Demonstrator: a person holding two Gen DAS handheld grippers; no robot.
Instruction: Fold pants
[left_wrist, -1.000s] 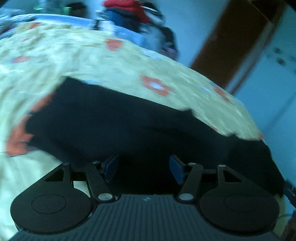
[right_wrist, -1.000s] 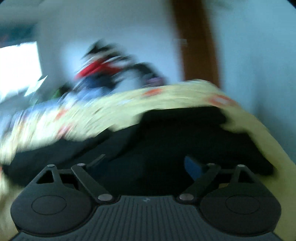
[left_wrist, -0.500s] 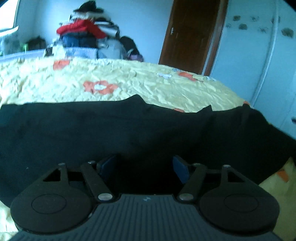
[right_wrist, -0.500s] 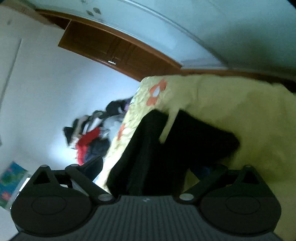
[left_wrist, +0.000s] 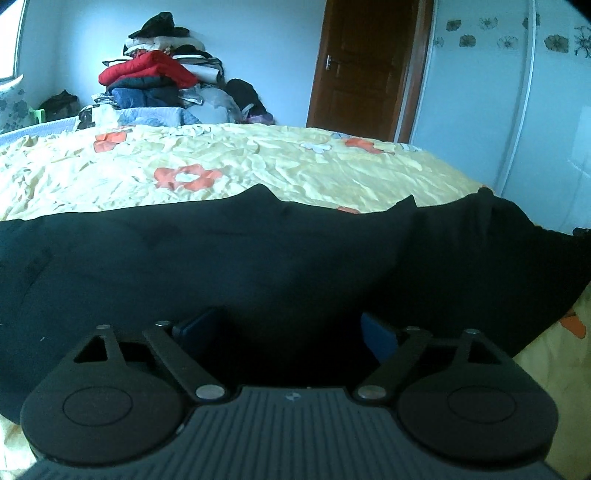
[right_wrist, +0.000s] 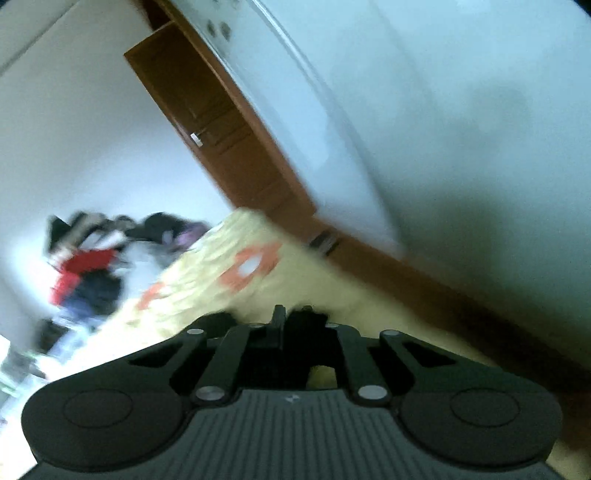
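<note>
Bedroom: pale wall far, brown wooden door (left_wrist: 356, 66) far right of centre, white wardrobe (left_wrist: 517, 103) with flower decals along the right. Bed takes most of the left wrist view, covered by a yellow bedspread (left_wrist: 258, 158) with orange and white flower prints, wrinkled.

Black pants (left_wrist: 258, 258) lie across the near part of the bed, spanning left to right edge to edge in the left view. Fabric mostly flat, a few peaks along the far edge, right end dropping toward the near right side of the bed.

Clothes pile (left_wrist: 159, 81) stacked at the far left against the wall: red jacket on top area, dark blue and white items under it, black bag beside it on the right.

Left gripper (left_wrist: 291, 326): fingers wide apart, blue pads (left_wrist: 194, 326) visible, sitting low over the near edge of the pants. Dark cloth fills the gap between them, nothing pinched.

Right gripper (right_wrist: 293, 319): view is rolled hard and motion blurred. Fingers drawn together, with dark fabric at the tips, reads as clamped on the pants (right_wrist: 314, 319), but blur keeps me from seeing how much cloth is caught. Bedspread (right_wrist: 207, 280), door (right_wrist: 221, 129) and clothes pile (right_wrist: 85, 266) show tilted behind it.
</note>
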